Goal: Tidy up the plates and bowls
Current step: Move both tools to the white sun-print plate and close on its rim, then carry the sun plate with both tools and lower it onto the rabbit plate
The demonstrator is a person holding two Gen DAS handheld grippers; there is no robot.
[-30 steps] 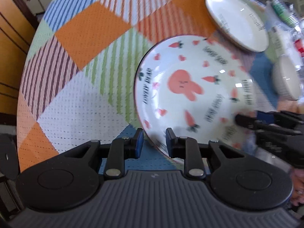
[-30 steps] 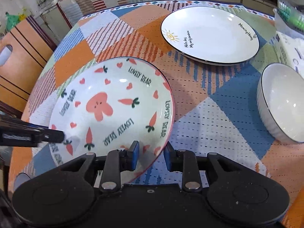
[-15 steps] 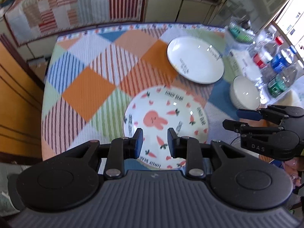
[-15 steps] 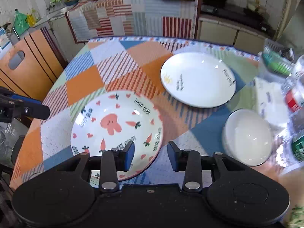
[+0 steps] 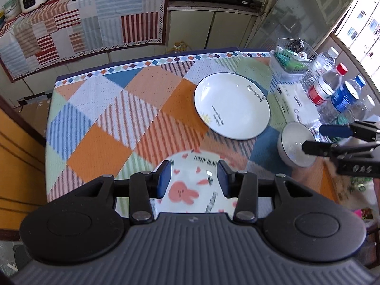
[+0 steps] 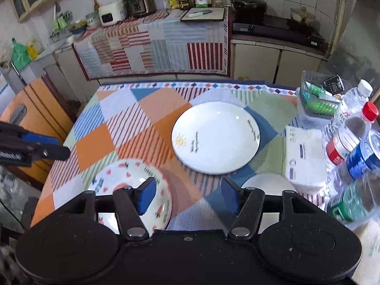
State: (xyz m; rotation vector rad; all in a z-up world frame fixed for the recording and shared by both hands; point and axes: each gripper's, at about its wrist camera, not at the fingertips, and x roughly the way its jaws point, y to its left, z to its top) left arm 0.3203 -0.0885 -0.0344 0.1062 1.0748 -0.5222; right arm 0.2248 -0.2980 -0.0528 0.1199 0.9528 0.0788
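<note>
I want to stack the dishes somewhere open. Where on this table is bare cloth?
The left half of the patchwork tablecloth is bare, left of the white sun-print plate and beyond the rabbit-print plate. The right edge is crowded: white bowl, tissue box, water bottles, plastic basket.

My own left gripper (image 5: 193, 180) is covering the near half of the rabbit plate (image 5: 190, 166), and its lettering is blurring. My right gripper (image 6: 188, 199) is hiding most of the white bowl (image 6: 268, 181). The bottles (image 6: 351, 147) are running off the right edge and smearing. The small writing on the white plate (image 6: 215, 137) is staying too fine to read.
</note>
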